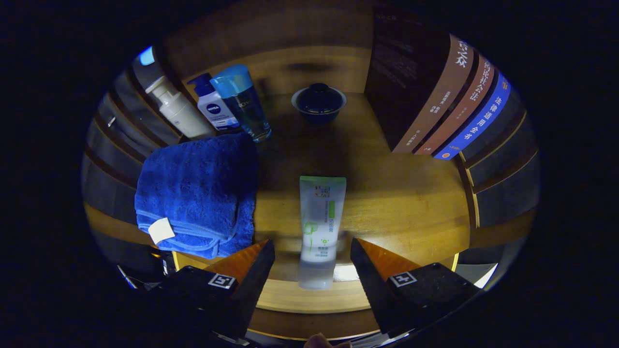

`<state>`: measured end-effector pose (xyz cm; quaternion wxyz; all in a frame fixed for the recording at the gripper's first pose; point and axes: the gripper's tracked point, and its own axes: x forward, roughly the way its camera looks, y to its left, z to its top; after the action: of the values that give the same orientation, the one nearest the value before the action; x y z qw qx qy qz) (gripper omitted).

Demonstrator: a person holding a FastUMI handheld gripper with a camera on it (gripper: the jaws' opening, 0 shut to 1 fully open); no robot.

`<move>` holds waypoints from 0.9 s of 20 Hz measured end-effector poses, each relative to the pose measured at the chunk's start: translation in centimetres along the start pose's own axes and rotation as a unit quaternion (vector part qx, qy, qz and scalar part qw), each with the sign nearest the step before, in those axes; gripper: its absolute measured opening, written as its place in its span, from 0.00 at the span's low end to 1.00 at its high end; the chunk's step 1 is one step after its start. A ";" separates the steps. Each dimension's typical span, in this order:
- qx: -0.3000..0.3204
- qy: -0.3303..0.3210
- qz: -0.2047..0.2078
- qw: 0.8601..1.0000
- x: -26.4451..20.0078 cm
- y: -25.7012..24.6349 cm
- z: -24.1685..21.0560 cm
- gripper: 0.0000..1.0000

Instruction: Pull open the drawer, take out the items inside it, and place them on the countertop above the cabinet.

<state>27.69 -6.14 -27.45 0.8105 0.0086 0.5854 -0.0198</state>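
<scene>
A wooden bench (416, 193) spreads ahead of the claw (312, 249), lit warm near the front edge and falling into shadow toward a wooden back wall. Slatted panels close in the space on both sides.

Lying flat on the bench, a white tube with green markings (320, 222) runs lengthwise between the two fingers, its clear cap end nearest the claw and reaching over the bench's front edge, its crimped green end pointing away. The claw is spread wide, each finger standing clear of the tube's sides, so nothing is gripped.

Ahead and to the left of the fingers sits a folded blue towel (198, 191) with a small pale tag at its near corner. Beyond the towel three bottles stand upright in a tight row: a white pump bottle (176, 111), a white bottle with a dark blue cap (212, 104), and a clear blue bottle with a light blue cap (244, 104).

Straight ahead, well beyond the tube, a dark lidded bowl (318, 102) rests near the back wall. Ahead and to the right, a row of books (445, 104) stands upright, spines facing the claw.

At the very bottom, between the finger bases, a fingertip of the person's hand (321, 342) just shows.
</scene>
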 end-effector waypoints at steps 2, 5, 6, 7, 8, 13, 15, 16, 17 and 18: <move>-0.001 -0.002 0.012 1.000 -0.8 0.5 -0.6 1.00; -0.004 -0.014 0.022 1.000 -2.3 0.8 -1.2 1.00; -0.003 -0.019 0.029 0.999 -3.1 1.3 -1.4 1.00; -0.003 -0.024 0.035 0.999 -3.8 1.6 -1.7 1.00; -0.005 -0.029 0.039 0.999 -4.5 1.8 -2.0 1.00; -0.025 -0.074 0.081 0.994 -8.3 3.8 -4.3 1.00; -0.030 -0.099 0.102 0.989 -9.8 4.6 -5.4 1.00; -0.035 -0.111 0.109 0.987 -10.6 4.9 -5.9 1.00; -0.038 -0.128 0.114 0.984 -11.2 5.1 -6.5 1.00; -0.043 -0.140 0.122 0.982 -11.6 5.4 -7.2 1.00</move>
<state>17.46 -0.26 -18.70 0.8804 0.0421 0.4609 0.1036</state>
